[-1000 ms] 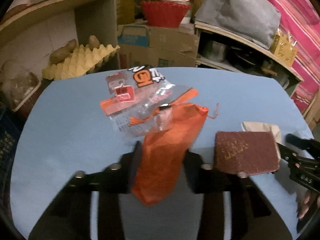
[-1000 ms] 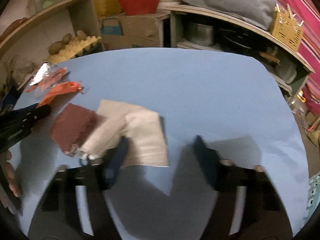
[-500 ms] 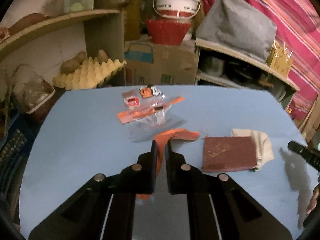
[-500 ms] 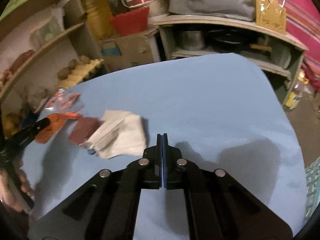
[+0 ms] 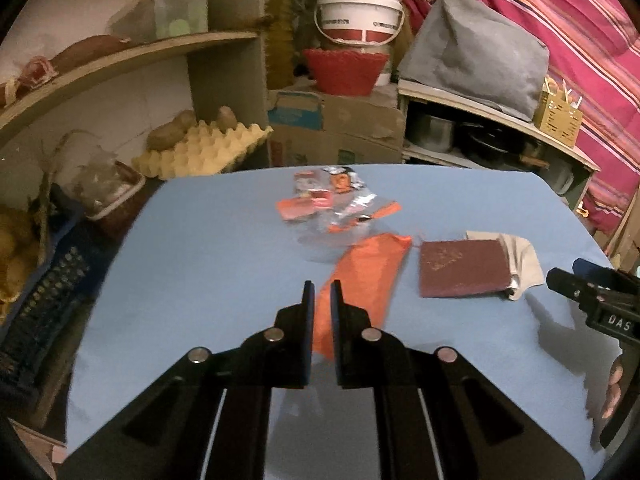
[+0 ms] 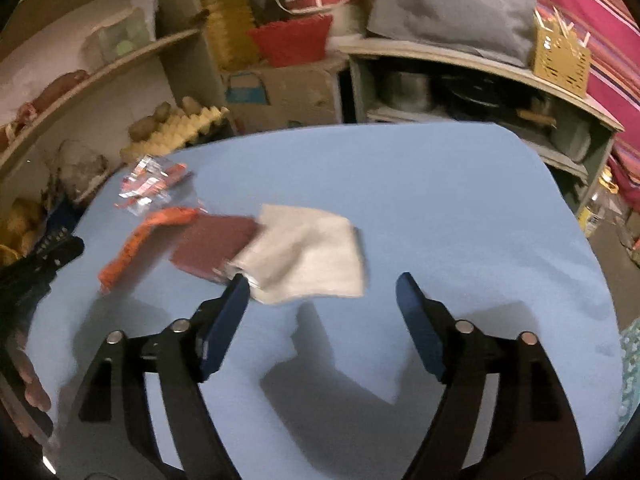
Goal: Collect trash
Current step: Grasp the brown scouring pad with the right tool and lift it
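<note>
Blue table [image 5: 224,240], yellow egg tray [image 5: 204,152] with potatoes, red basket [image 5: 346,70], white bucket [image 5: 360,14], cardboard box [image 5: 336,128]

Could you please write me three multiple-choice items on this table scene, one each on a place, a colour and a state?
1. Where does the dark red pad lie?
A. Between the orange bag and the beige cloth
B. On the yellow egg tray
C. Alone at the table's far edge

2. What colour is the table?
A. Green
B. Light blue
C. White

3. How does the left claw stand?
A. Wide open over bare table
B. Shut on the orange bag
C. Shut on the beige cloth

Answers: 1 A, as bag, pad and cloth lie in a row. 2 B, as the top shows blue in both views. 3 B, as orange fabric sits pinched between its pads.
</note>
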Demonstrator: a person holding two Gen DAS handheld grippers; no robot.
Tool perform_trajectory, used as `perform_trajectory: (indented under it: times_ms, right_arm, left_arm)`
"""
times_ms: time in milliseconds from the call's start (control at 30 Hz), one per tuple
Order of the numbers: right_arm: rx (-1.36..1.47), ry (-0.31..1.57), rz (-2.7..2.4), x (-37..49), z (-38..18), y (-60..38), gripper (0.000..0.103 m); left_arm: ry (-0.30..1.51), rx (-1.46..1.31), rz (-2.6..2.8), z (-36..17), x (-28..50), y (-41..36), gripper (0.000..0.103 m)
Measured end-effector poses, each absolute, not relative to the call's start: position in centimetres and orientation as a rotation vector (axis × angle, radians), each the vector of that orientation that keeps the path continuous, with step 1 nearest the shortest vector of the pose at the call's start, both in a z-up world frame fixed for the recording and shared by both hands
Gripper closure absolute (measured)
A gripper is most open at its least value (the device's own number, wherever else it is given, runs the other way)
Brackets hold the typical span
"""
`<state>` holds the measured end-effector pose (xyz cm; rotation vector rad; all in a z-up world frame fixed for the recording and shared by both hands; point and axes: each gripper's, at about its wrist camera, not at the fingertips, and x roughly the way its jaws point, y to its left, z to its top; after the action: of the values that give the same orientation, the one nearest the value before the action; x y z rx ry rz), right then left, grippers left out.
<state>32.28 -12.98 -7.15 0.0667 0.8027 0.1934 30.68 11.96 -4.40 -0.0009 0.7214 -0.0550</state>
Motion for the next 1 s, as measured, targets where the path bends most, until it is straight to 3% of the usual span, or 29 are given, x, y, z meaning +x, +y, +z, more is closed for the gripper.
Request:
perform_trajectory:
  times_ms: [67,400,433,500,533,733,800,867,1000]
  right_arm:
    - [0.068,0.8,0.21,32.7,-7.0,-11.6,0.014]
    - [-0.086,0.862,0.229,36.8,-8.5,-4.2,0.006]
    - [-0.093,0.864,0.22,36.9,-8.7,-4.0,0.006]
    - [-0.099,0.858,0.2,36.9,-8.9,-3.4,0.005]
    - [-0.096,0.856,0.195,37.0,-9.0,-3.1,0.005]
    - [-0.12,0.862,0.123,36.8,-10.0,-0.9,0.005]
    - [-0.17,0.86,0.069,37.0,-10.5,-0.1,0.005]
    - [-0.213,0.868,0.043,37.2,-11.0,0.3,0.012]
    - [-0.197,0.85,0.067,36.8,-10.5,-0.8,0.014]
  left_arm:
    - [0.726,-0.013,-0.069,-4.5,30.7,12.4,0.095]
    - [0.778,-0.008,-0.054,-5.5,32.0,14.5,0.091]
    - [0.778,-0.01,-0.041,-5.6,32.1,14.9,0.087]
    - [0.773,-0.031,0.015,-5.6,32.4,16.2,0.041]
    - [0.76,-0.044,0.037,-5.5,32.3,16.7,0.036]
    - [0.763,-0.097,0.093,-5.4,32.4,19.8,0.035]
    - [0.767,-0.106,0.114,-5.5,32.3,20.5,0.031]
    - [0.772,-0.116,0.116,-5.5,32.3,20.7,0.028]
    - [0.765,-0.111,0.101,-5.2,32.4,20.1,0.024]
